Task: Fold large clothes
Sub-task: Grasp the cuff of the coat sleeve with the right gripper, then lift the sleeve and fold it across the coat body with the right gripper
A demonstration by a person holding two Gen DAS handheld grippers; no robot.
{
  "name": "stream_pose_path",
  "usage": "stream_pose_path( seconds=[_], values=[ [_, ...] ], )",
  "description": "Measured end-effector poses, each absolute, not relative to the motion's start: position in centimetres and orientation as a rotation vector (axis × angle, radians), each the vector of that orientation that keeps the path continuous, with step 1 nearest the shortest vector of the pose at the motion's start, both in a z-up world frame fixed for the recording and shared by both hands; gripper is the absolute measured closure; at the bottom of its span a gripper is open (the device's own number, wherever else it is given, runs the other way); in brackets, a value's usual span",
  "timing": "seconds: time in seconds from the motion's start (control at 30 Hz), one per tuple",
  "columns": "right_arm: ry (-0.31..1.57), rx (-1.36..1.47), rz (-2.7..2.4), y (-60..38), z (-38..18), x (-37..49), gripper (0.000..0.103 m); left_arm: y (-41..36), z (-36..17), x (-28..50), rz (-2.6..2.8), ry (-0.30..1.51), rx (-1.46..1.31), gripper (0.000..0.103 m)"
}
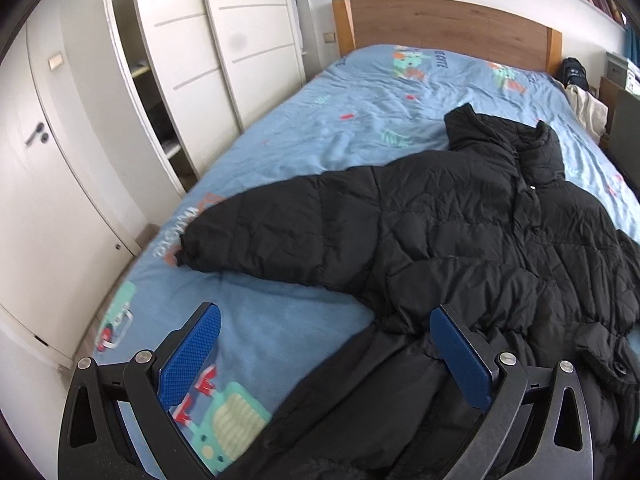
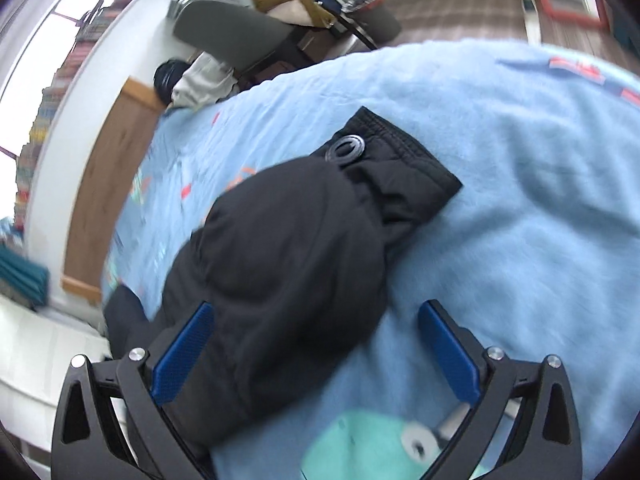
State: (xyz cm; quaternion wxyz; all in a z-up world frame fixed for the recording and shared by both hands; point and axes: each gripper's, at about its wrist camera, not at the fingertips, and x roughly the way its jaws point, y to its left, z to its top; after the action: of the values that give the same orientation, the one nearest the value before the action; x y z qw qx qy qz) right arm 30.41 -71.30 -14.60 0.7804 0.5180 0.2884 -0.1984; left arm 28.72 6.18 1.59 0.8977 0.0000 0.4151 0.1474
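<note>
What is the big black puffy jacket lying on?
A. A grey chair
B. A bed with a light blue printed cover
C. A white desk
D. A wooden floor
B: the black jacket is spread across the blue bed cover, with the wooden headboard behind it; both grippers are open above it.

Bare blue bed (image 1: 280, 128) sheet lies open from your left claw (image 1: 324, 350) toward 11 o'clock, up to the wooden headboard (image 1: 440, 24). The black puffer jacket (image 1: 460, 232) fills the ground from 12 to 3 o'clock, one sleeve (image 1: 260, 236) barring 10 o'clock. Wardrobe doors (image 1: 224, 52) wall the bed at 10 o'clock. At your right claw (image 2: 316, 348), the cuffed sleeve (image 2: 288, 260) lies between the wide-apart pads; open sheet (image 2: 520, 220) runs from 1 to 3 o'clock.
</note>
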Motion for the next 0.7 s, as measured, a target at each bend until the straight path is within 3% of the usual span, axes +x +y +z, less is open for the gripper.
stream_pose_path(
  seconds=[0.03, 0.1, 0.3, 0.7],
  values=[
    [0.604, 1.155, -0.424, -71.8, -15.1, 30.6, 0.011, 6.2, 1.4, 28.9, 0.297, 0.867, -0.012, 0.000],
    [0.589, 1.208, -0.419, -72.4, -15.7, 31.0, 0.055, 6.2, 1.2, 28.8, 0.285, 0.876, -0.031, 0.000],
    [0.531, 1.146, -0.392, -72.0, -13.5, 32.7, 0.087, 6.5, 1.1, 28.5, 0.275, 0.882, -0.051, 0.000],
    [0.480, 0.724, -0.055, -59.9, 2.2, 39.1, 0.091, 8.9, 1.5, 27.0, 0.253, 0.854, -0.145, 0.000]
  ],
)
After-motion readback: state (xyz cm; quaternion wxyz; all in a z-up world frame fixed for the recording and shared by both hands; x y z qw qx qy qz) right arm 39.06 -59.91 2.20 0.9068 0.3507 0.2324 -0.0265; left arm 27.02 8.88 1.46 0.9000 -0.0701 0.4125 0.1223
